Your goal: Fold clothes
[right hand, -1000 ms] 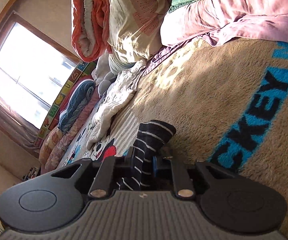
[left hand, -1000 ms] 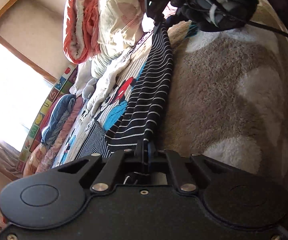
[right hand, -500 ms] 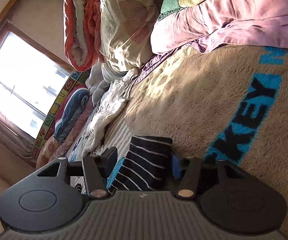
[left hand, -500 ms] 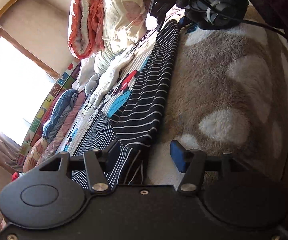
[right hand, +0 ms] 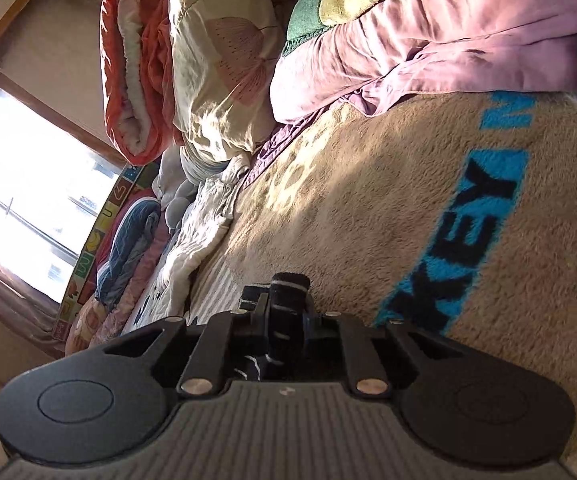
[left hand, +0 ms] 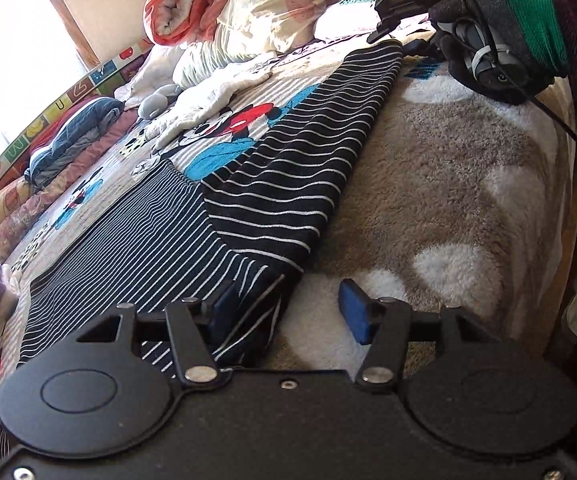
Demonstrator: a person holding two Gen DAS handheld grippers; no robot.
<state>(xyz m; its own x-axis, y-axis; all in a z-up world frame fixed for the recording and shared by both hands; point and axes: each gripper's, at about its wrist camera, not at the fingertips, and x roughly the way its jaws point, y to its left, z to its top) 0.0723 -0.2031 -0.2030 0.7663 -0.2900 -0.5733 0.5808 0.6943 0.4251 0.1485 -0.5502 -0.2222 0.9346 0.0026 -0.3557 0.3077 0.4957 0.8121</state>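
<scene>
A dark garment with thin white stripes [left hand: 300, 168] lies folded lengthwise along the bed, on the beige fleece blanket [left hand: 448, 168]. My left gripper [left hand: 288, 310] stands open at its near end. The garment's near corner rests against the left blue pad [left hand: 224, 308], and the right pad [left hand: 354, 312] is clear of it over the fleece. At the far end a gloved hand [left hand: 488, 40] holds my right gripper [left hand: 384, 34] at the garment's other corner. In the right wrist view the jaws of the right gripper [right hand: 284, 308] are closing on a bunch of the striped fabric [right hand: 288, 280].
Rolled orange and cream quilts [left hand: 224, 4] are piled at the head of the bed. A white garment [left hand: 216, 96] and blue bedding [left hand: 72, 136] lie along the window side. A pink quilt [right hand: 448, 32] lies beyond the right gripper. The bed's edge runs at the right.
My left gripper opened and let go of the garment's near corner, which now lies on the bed. The right gripper opened briefly, then closed on the fabric again.
</scene>
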